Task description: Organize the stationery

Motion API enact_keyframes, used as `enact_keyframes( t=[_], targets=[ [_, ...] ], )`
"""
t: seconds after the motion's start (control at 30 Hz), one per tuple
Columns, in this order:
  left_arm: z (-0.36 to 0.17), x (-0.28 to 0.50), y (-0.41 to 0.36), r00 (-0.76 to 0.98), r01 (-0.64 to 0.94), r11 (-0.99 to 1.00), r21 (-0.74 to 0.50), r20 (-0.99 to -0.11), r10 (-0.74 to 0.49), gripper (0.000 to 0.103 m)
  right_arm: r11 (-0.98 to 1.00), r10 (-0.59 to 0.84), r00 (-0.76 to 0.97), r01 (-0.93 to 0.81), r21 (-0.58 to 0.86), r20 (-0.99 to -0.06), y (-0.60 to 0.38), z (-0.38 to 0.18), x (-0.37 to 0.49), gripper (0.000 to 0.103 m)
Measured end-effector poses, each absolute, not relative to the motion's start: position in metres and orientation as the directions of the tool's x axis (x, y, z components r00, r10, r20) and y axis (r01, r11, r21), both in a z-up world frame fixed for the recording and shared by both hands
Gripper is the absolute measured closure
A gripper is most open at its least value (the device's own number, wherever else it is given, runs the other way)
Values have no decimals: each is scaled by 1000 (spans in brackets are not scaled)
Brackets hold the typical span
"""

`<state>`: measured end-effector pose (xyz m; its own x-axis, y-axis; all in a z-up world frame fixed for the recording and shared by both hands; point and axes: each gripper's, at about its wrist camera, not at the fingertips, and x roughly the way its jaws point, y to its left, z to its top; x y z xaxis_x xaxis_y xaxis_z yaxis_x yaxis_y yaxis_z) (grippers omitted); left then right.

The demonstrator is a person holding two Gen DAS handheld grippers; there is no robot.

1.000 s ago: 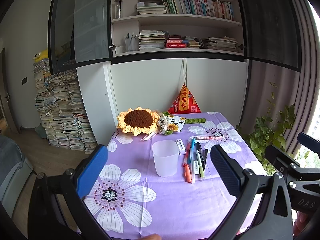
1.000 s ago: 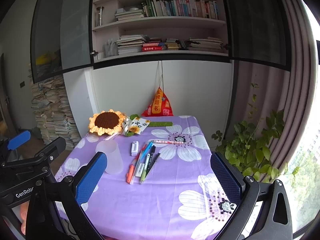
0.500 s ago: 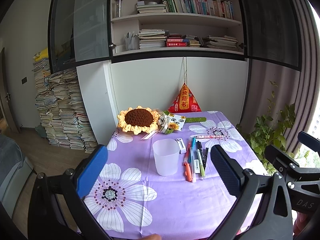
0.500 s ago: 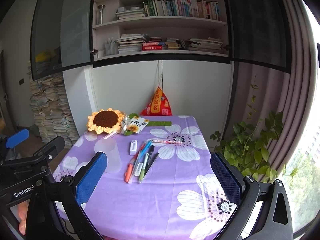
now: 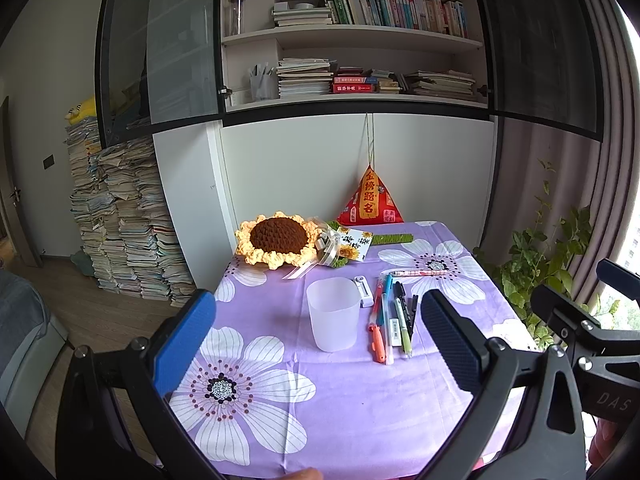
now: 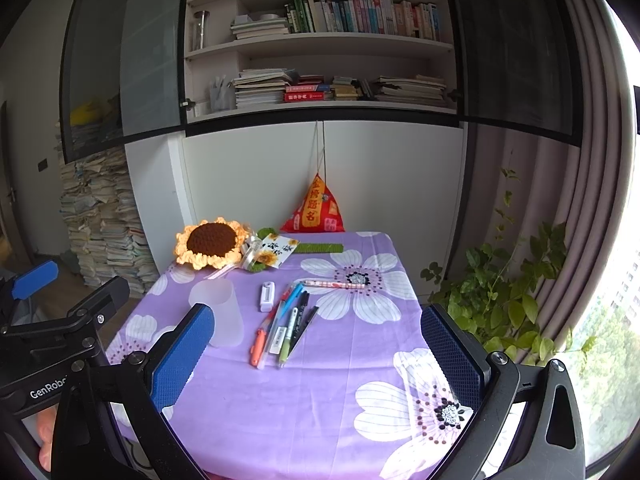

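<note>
I have both sets of jaws spread wide with nothing between them. The left gripper [image 5: 318, 350] hangs over the near edge of the table, its blue pad on the left and its black pad on the right, and the right gripper [image 6: 316, 356] hangs the same way further right.

Between the left gripper's pads I see the frosted plastic cup [image 5: 333, 314] standing upright on the purple flowered tablecloth [image 5: 360, 400]. Just right of the cup lies a row of pens [image 5: 390, 326], side by side and running near to far, the orange one [image 5: 376, 344] nearest the cup. A small white correction tape [image 5: 363, 290] lies at the far end of the row, beside the cup's rim. A pink patterned pen [image 5: 420, 273] lies crosswise further back, apart from the row.

At the far edge of the table I see a crocheted sunflower [image 5: 278, 242] on the left, a small sunflower card [image 5: 356, 245] beside it, and a red triangular pouch [image 5: 370, 200] against the wall. Bookshelves [image 5: 360, 32] stand above, and a leafy plant [image 6: 512, 292] grows to the right.
</note>
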<state>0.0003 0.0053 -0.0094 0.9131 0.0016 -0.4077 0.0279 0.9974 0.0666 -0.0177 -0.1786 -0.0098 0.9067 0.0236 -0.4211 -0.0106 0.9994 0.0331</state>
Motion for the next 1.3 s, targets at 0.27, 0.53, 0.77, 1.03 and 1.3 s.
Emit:
enact_keyframes(
  t=[0.27,0.53,0.77,1.03,1.3],
  targets=[
    [-9,1,5,911,29,997,68,-413,2,1,999,24,906,-12,32,-423,-178,-11,-17,0],
    [-9,2,5,910,28,997,70,-415,4,1,999,24,905,-11,34,-426,-179,-13,-13,0],
    [-11,4,4,908,29,997,70,-419,4,1,999,34,901,-16,45,-433,-181,-10,-15,0],
    [-12,6,4,902,30,997,69,-432,2,1,999,34,898,-15,48,-439,-180,-20,-10,0],
    [-13,6,4,901,31,997,67,-434,1,1,998,35,895,-12,53,-445,-181,-28,-7,0]
  ],
)
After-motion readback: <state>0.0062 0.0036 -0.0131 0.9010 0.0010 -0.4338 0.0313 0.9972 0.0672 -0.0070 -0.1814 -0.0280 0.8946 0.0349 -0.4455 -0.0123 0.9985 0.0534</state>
